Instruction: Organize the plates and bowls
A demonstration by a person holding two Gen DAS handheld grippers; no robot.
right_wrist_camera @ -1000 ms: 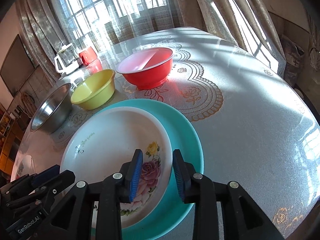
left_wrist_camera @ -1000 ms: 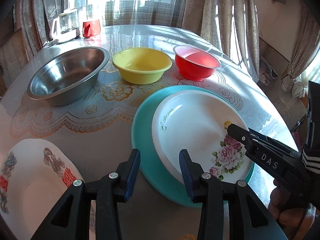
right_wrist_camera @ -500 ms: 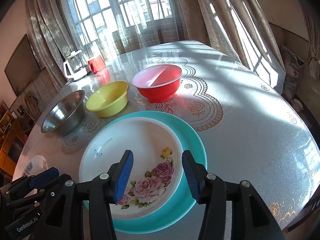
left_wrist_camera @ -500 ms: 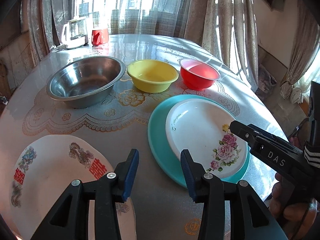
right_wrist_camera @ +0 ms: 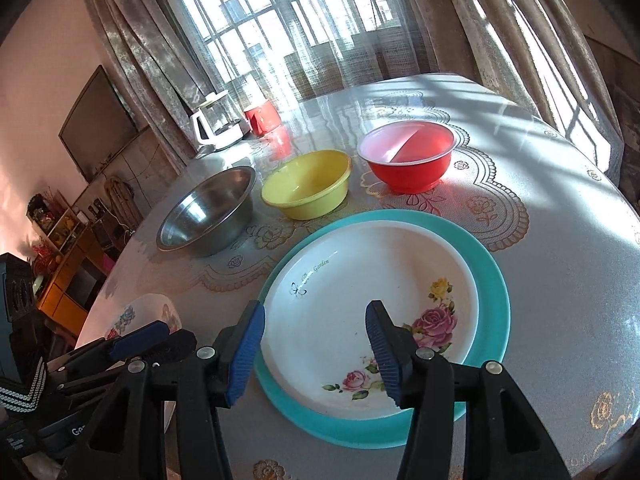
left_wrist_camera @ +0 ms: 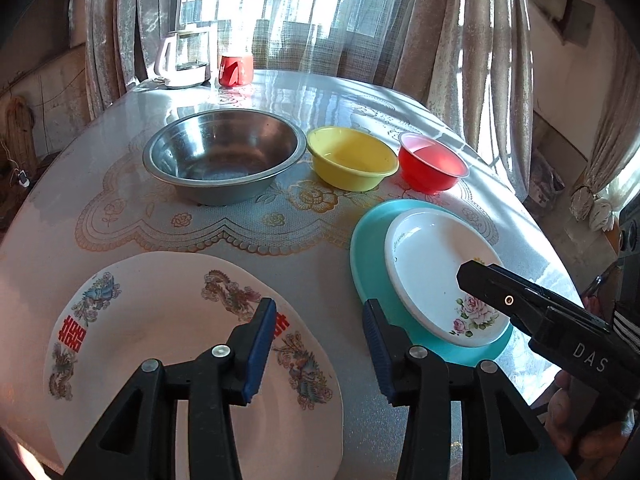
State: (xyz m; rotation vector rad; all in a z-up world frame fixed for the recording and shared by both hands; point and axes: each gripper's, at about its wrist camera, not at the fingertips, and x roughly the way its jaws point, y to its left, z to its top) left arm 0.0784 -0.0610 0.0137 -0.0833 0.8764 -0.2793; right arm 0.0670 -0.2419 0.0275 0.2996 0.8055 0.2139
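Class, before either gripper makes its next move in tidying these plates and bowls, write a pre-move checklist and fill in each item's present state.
1. Rose plate seated on teal plate: ok.
2. Right gripper open, nothing held: ok.
3. Left gripper open, nothing held: ok.
4. Dragon plate stacked with the others: not ok, lies alone.
5. Steel bowl, yellow bowl, red bowl nested: not ok, side by side.

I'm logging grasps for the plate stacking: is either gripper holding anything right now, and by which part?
Nothing is held. The left gripper and right gripper both stand open, with no dish between their pads.
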